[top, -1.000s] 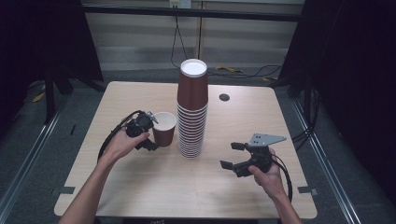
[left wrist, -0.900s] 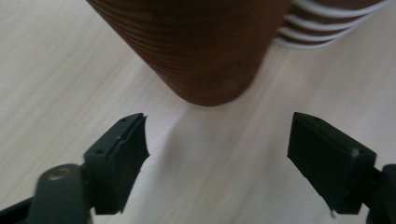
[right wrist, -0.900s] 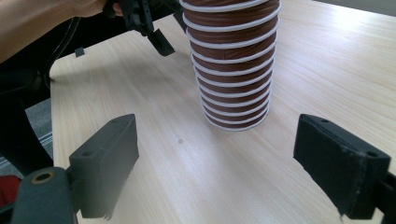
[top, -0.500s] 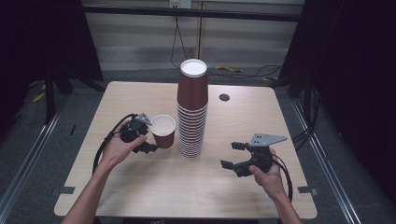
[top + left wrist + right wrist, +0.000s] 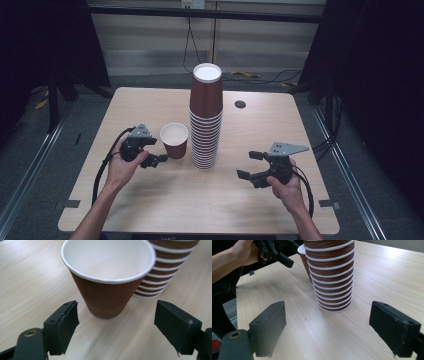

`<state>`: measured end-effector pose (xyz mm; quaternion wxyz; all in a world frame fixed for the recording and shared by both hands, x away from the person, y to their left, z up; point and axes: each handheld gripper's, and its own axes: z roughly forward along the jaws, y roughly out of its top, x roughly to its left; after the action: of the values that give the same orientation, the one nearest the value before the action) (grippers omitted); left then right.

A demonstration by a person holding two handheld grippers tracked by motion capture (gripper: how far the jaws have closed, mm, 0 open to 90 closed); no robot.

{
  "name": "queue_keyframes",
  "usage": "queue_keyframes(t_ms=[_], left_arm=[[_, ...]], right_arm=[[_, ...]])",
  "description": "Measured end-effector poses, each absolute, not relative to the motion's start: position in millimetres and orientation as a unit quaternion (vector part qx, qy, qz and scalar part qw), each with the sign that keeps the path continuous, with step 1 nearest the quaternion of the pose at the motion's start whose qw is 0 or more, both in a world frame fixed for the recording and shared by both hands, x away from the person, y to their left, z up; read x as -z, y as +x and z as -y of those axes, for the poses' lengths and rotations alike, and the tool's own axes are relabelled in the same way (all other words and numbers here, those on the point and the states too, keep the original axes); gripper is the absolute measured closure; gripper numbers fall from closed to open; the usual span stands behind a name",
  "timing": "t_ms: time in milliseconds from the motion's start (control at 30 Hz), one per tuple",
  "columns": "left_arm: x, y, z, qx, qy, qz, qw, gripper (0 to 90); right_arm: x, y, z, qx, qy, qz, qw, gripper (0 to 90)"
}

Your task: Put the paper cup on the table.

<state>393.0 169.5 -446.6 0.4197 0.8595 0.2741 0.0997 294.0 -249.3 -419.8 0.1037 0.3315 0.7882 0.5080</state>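
Cup (image 5: pixel 108 277) stands upright on the table (image 5: pixel 150 205), free of our left gripper (image 5: pixel 150 152): its jaws are spread wide, with the cup base just ahead of the gap and neither pad (image 5: pixel 62 327) touching it. In the left gripper view the cup sits a bit left of centre between the jaws, closer to the left pad.

Risks as we see them:
- If we close from here, the left pad likely hits first and shoves the cup sideways. It looks like an empty paper cup, so we'd expect it to skid or tip rather than seat.
- The stack (image 5: pixel 206 120) stands just beside the cup, on its right in the high view. A push that way knocks the cup into it; the stack is tall and narrow, so a bump could topple it.
- The jaws are low, near the cup base. Gripping the taper there could squeeze the cup upward and out.
- Clamping hard may crush the wall.

Right gripper (image 5: pixel 252 165) is also wide open, holding nothing, aimed at the stack base from the far side, well apart. It is no threat unless it drifts in.
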Motion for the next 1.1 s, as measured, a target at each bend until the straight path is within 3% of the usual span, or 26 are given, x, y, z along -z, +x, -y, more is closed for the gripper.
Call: queue_keyframes(t_ms=[400,800,1100], left_arm=[[447,356,-175,-0.124,0.821,-0.286,0.478,19.1],[450,317,-173,-0.13,0.794,-0.288,0.52,17.2],[455,315,-173,-0.132,0.787,-0.283,0.532,16.4]], right_arm=[[423,284,255,-0.497,0.337,-0.793,0.106,14.1],[429,261,274,-0.515,0.373,-0.757,0.15,14.2],[439,264,278,-0.515,0.391,-0.748,0.148,14.2]])
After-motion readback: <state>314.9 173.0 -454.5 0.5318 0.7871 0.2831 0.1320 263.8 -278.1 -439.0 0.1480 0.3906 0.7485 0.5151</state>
